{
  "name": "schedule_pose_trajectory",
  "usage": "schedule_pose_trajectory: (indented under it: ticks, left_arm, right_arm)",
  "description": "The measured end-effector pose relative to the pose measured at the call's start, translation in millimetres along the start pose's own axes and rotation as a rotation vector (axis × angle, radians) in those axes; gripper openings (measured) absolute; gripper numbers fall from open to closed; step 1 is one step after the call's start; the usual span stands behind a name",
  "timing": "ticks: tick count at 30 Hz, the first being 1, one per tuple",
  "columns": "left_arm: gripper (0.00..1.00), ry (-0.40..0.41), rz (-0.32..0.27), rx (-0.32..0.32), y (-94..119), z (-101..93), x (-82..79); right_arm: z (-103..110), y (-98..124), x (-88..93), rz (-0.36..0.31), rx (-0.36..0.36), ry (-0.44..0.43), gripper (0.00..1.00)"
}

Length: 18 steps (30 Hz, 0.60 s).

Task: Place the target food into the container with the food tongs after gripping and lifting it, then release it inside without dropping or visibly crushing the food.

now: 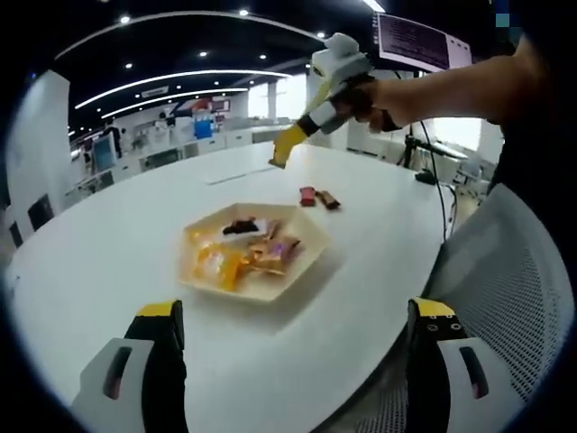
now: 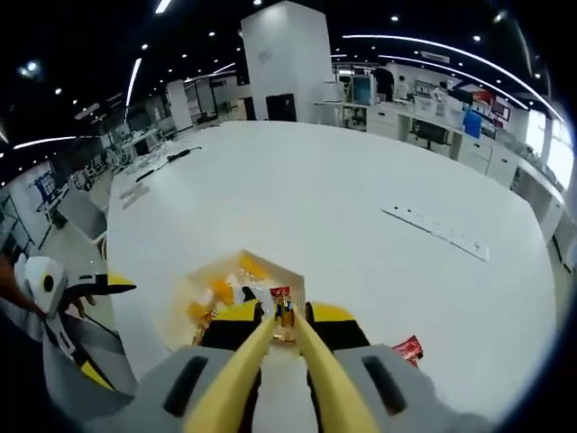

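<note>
A hexagonal wooden tray [image 1: 302, 271] on the white table [image 1: 108, 253] holds several wrapped snacks [image 1: 243, 257]. My left gripper [image 1: 293, 361] hovers in front of it, open and empty. A hand holds my right gripper [image 1: 317, 115] high over the table's far side. It is shut on yellow food tongs [image 1: 290, 142], which point downward. In the right gripper view, the tongs [image 2: 261, 352] run forward from my right gripper [image 2: 281, 341]. Their tips pinch a small wrapped snack [image 2: 284, 317] above the tray [image 2: 270, 266].
Two wrapped snacks [image 1: 317, 198] lie loose on the table beyond the tray, and a red one [image 2: 407, 347] shows right of the tongs. A mesh chair [image 1: 514, 271] stands at the table's right edge. One finger [image 2: 113, 287] of my left gripper enters from the left.
</note>
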<state>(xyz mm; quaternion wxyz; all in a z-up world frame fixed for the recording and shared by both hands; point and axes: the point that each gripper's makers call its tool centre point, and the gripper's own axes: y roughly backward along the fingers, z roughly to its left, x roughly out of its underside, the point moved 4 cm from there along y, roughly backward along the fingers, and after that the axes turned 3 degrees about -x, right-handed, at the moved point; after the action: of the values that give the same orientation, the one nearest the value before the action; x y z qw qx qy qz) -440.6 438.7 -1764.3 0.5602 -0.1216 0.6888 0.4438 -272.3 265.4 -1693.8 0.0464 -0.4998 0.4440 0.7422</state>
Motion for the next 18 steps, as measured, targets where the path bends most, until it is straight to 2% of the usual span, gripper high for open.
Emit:
schedule_pose_trajectory:
  ticks: [13,18]
  left_arm:
    - [0.99,-0.008,-0.002,-0.015,0,2.1,-0.5]
    - [0.99,-0.008,0.000,-0.019,0,3.0,0.7]
  right_arm:
    - [38,-8,-31.4,-0.036,-0.076,0.051,0.18]
    - [51,-12,-37.2,-0.040,-0.098,0.073,0.18]
